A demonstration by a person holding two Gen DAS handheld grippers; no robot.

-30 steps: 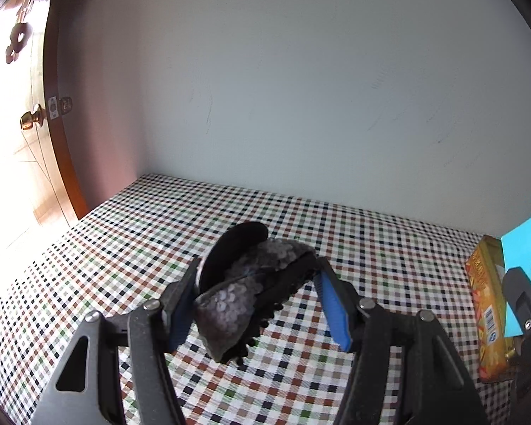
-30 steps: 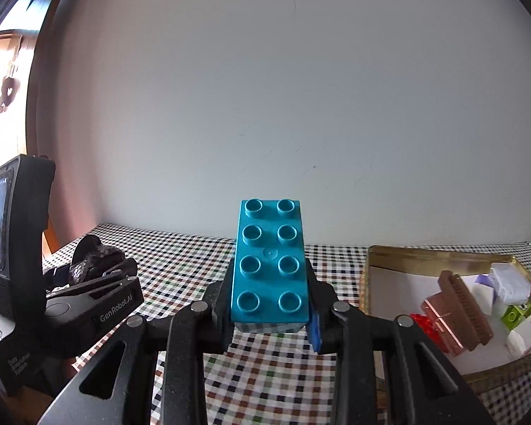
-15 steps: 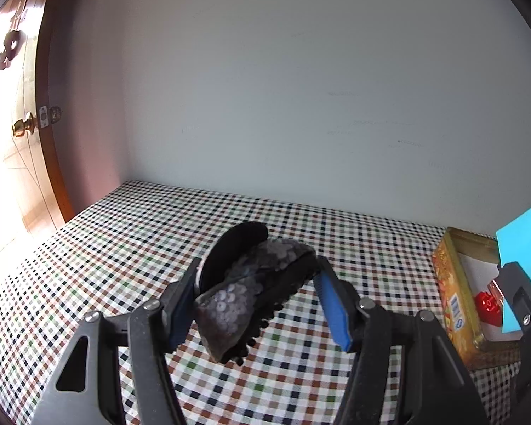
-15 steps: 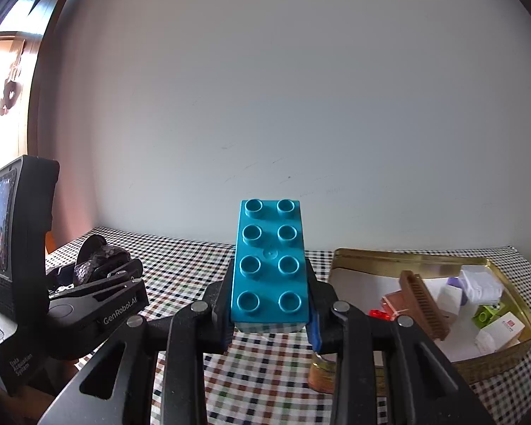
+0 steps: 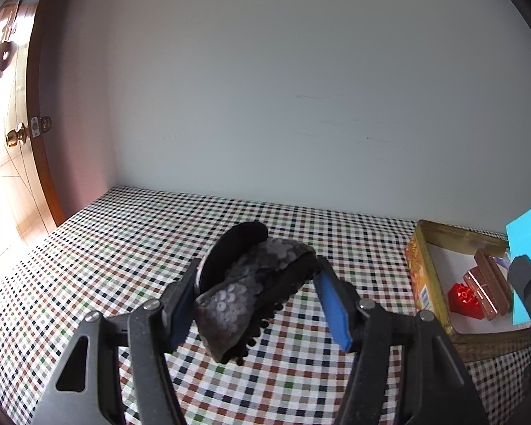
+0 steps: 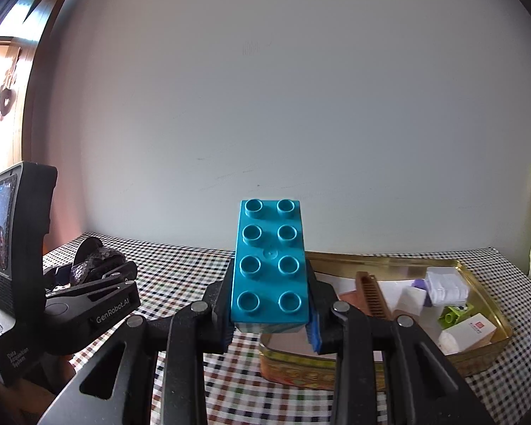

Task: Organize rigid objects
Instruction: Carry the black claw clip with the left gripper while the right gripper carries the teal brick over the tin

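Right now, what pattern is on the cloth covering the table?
A small check of black, brown, green and white squares on the tablecloth, clearest in the left wrist view.

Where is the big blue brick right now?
The blue brick is clamped in the right gripper, studs up, held above the checked table beside the gold tin, centre of the right wrist view.

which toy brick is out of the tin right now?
The teal brick, clamped in the right gripper above the tin. The red brick and green brick lie inside it.

Teal brick (image 6: 269, 265); gold tin (image 6: 389, 260); checked cloth (image 5: 131, 248), multicolour on white; blk sequinned clip (image 5: 251, 283).
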